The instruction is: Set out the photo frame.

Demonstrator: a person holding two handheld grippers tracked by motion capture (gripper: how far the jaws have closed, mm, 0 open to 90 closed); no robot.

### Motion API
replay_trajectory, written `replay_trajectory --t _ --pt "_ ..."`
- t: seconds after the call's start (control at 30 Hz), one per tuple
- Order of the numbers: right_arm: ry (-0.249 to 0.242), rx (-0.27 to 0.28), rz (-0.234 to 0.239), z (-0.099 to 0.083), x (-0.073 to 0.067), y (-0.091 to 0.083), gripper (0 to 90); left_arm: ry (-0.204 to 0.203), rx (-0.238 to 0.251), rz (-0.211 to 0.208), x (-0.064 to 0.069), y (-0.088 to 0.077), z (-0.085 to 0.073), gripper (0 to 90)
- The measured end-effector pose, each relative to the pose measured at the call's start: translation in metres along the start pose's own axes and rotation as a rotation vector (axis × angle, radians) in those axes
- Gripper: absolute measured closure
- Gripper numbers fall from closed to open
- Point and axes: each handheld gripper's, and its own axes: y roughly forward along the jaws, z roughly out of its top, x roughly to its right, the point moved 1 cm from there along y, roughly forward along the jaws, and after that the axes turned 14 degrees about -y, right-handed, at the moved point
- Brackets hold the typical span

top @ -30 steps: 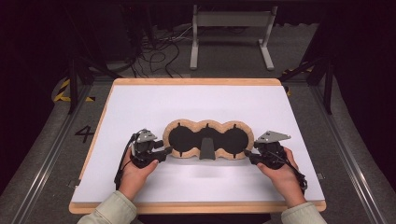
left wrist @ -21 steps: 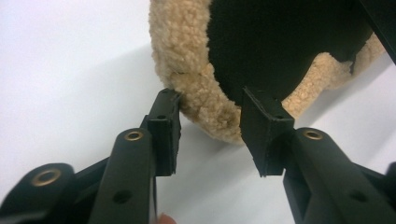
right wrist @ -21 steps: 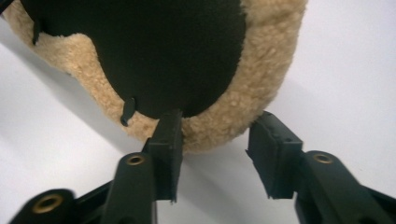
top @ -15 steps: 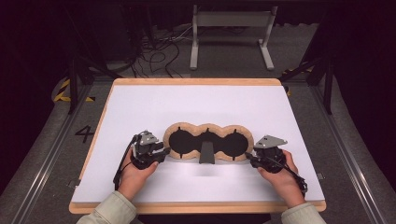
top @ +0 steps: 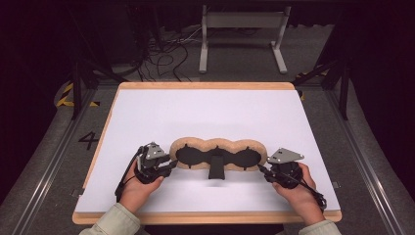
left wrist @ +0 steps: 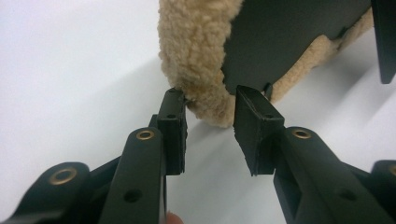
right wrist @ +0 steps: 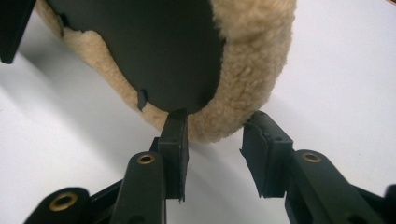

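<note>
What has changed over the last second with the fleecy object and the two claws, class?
The fleecy piece slid toward the person across the white board, with the left claw and right claw at its ends. Both claws look open, straddling the fleece edge. Hand positions at each end stayed the same.

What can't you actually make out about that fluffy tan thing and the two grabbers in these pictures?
- What the fleece object is: the high view shows it small, and each gripper view cuts it off at the top edge.
- Whether the left gripper pads touch the fleece: the left gripper view leaves contact unclear.
- The same for the right gripper in the right gripper view.
- The black strap: its attachment is too small to tell in the high view.
</note>
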Motion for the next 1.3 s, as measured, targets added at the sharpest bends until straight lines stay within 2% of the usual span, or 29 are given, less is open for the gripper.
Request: replay_trajectory --t 0.03,0.27,0.4,0.47,0.6,0.7,0.73,0.83,1.03,1.17,1.3 --pt "-0.001 0.000 0.002 0.000 -0.001 -0.001 61.7 0.000 -0.002 0.000 0.001 -0.001 -0.001 65.0" --pt "-0.020 0.001 0.026 -0.004 -0.006 -0.009 61.0 0.061 -0.049 0.001 0.003 -0.006 -0.004 68.0" --pt "-0.035 -0.008 0.044 -0.004 -0.008 -0.013 61.0 0.068 -0.071 -0.025 0.001 -0.007 -0.006 69.1" --pt "-0.044 -0.023 0.058 -0.004 -0.009 -0.015 60.2 0.076 -0.107 -0.044 0.002 -0.006 -0.007 66.9" --pt "-0.054 -0.040 0.068 -0.003 -0.012 -0.017 58.4 0.109 -0.123 -0.040 0.004 -0.006 -0.007 64.8" --pt "-0.050 -0.041 0.075 -0.003 -0.011 -0.017 57.9 0.102 -0.120 -0.058 0.002 -0.007 -0.007 64.4" --pt "-0.034 -0.032 0.091 -0.004 -0.009 -0.018 56.3 0.093 -0.125 -0.072 0.001 -0.007 -0.007 63.4" --pt "-0.032 -0.031 0.102 -0.003 -0.009 -0.018 54.8 0.092 -0.111 -0.077 -0.001 -0.008 -0.007 64.0" --pt "-0.031 -0.041 0.098 -0.002 -0.007 -0.024 56.6 0.104 -0.123 -0.086 -0.004 -0.013 -0.007 68.5" --pt "-0.036 -0.046 0.102 -0.003 -0.005 -0.029 61.5 0.102 -0.118 -0.094 -0.008 -0.019 -0.008 73.1" --pt "-0.039 -0.053 0.086 -0.005 -0.003 -0.033 73.0 0.073 -0.111 -0.100 -0.016 -0.022 -0.007 75.2"
